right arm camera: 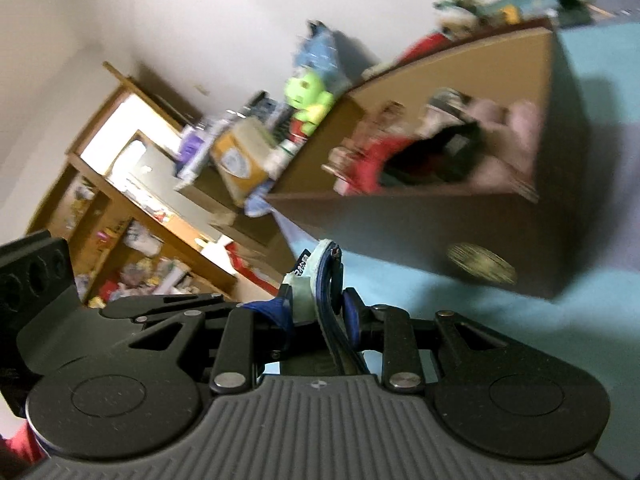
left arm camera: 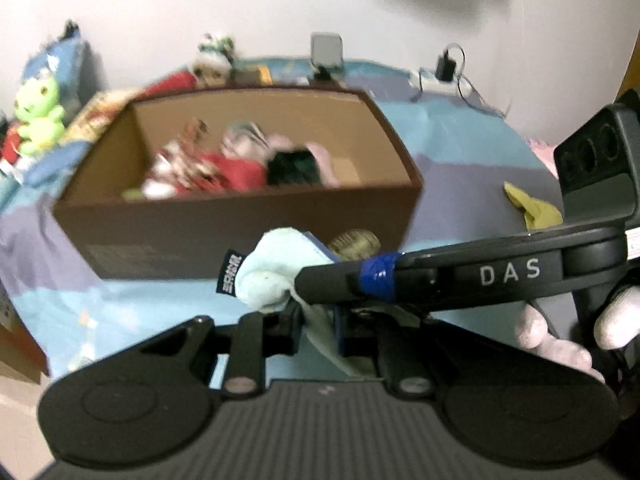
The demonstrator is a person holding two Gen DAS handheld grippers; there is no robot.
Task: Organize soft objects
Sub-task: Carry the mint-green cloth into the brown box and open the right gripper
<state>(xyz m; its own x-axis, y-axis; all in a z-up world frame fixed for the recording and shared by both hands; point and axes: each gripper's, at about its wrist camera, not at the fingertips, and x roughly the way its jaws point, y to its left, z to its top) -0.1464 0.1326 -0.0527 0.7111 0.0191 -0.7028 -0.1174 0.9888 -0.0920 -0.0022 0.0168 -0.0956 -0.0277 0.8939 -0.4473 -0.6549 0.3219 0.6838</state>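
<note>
A light blue soft cloth item (left arm camera: 272, 276) with a navy edge and a black label is pinched by both grippers, just in front of the brown cardboard box (left arm camera: 240, 216). My left gripper (left arm camera: 318, 320) is shut on its lower part. My right gripper (right arm camera: 318, 304) is shut on the same item (right arm camera: 316, 276); its finger crosses the left wrist view from the right. The box (right arm camera: 420, 224) holds several soft toys and clothes: red, pink, black and striped pieces (left arm camera: 244, 168).
The box sits on a bed with a blue and purple cover (left arm camera: 460, 152). A yellow cloth (left arm camera: 532, 208) lies at the right. A green plush frog (left arm camera: 36, 116) sits at the left. A charger and power strip (left arm camera: 440, 76) lie at the back. Wooden shelves (right arm camera: 132, 200) stand beside the bed.
</note>
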